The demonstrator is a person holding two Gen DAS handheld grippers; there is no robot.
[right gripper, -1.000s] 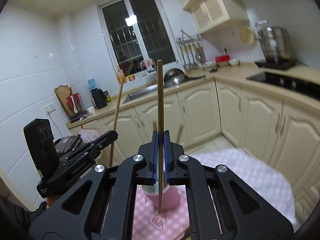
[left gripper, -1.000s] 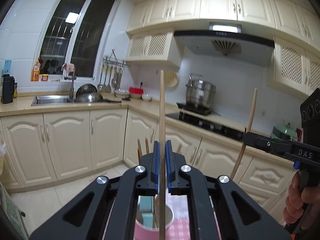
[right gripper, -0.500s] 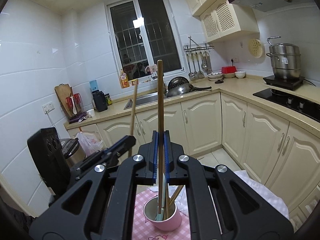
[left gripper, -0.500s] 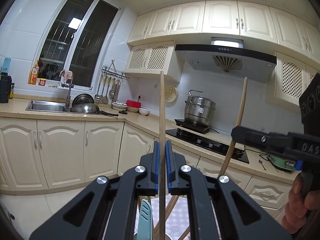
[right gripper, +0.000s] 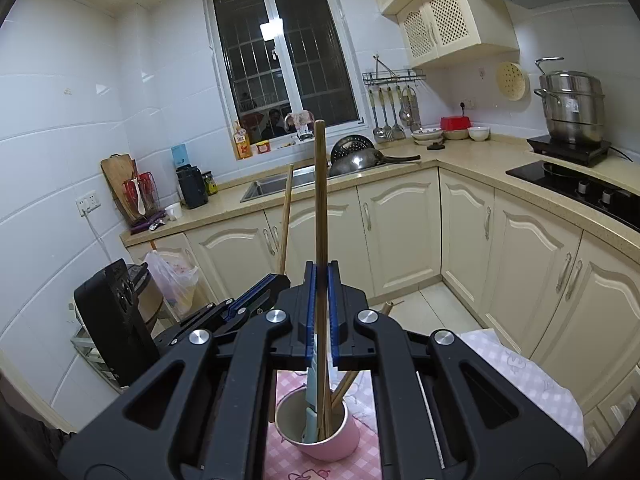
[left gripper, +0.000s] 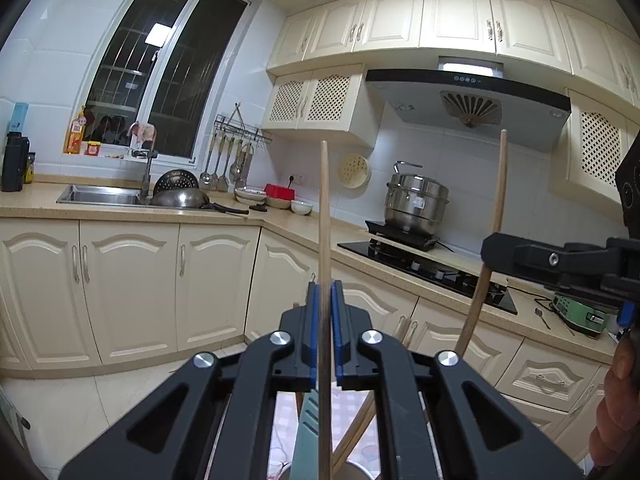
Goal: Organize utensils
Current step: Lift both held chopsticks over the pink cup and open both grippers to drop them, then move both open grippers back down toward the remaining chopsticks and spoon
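My right gripper (right gripper: 321, 312) pinches one chopstick (right gripper: 320, 200) upright at mid-length over the pink cup (right gripper: 320, 436); my left gripper (left gripper: 325, 336) clamps another chopstick (left gripper: 325, 220). They look light, stiff and smooth, so mid-shaft grips seem steadiest.

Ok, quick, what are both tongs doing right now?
Left tongs: closed on a light chopstick, held upright.
Right tongs: closed on a darker chopstick, above the pink cup.

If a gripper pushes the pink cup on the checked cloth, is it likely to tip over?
Probably yes. The small pink cup holds long wooden chopsticks and a pale blue utensil standing well above its rim, so it looks top-heavy. The soft pink checked cloth may also wrinkle and catch its base.
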